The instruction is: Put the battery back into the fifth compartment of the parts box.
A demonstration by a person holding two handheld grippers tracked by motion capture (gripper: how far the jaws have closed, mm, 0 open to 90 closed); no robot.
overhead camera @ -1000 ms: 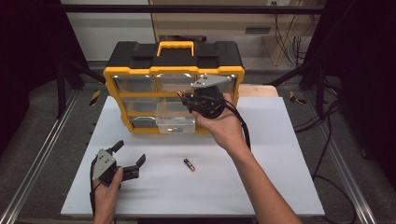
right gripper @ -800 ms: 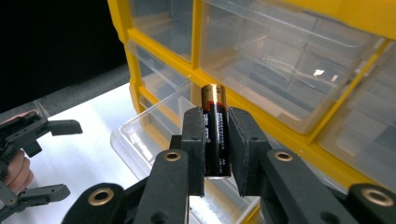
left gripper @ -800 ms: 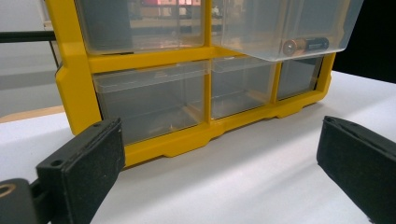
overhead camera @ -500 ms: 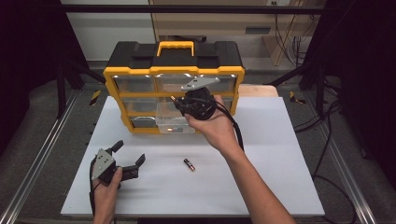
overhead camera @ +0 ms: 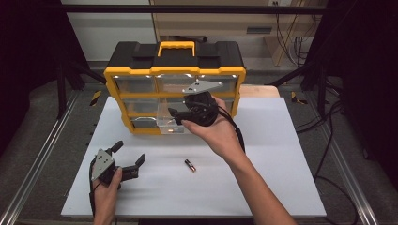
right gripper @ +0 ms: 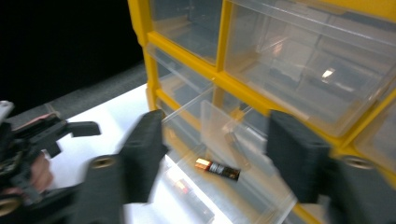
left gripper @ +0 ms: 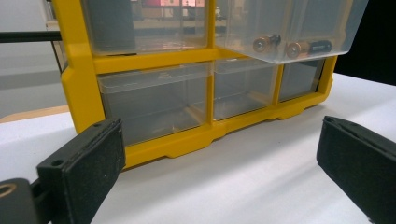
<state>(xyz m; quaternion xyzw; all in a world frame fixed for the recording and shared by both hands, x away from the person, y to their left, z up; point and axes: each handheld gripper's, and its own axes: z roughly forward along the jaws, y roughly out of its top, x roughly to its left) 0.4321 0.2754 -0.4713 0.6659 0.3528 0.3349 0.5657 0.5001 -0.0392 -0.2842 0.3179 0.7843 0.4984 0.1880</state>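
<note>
The pulled-out clear drawer [right gripper: 224,186] in the bottom row of the yellow organizer box [overhead camera: 174,89] has AA batteries [right gripper: 217,169] lying in it, and the right gripper [right gripper: 215,154] hangs right over it with jaws spread wide and nothing between them. One more battery [overhead camera: 190,165] lies loose on the white table [overhead camera: 263,187], at about 6 o'clock from the drawer. Left gripper [overhead camera: 127,159] rests down at 8 o'clock near the table's front edge, jaws open and empty too, pointing at the box.
</note>
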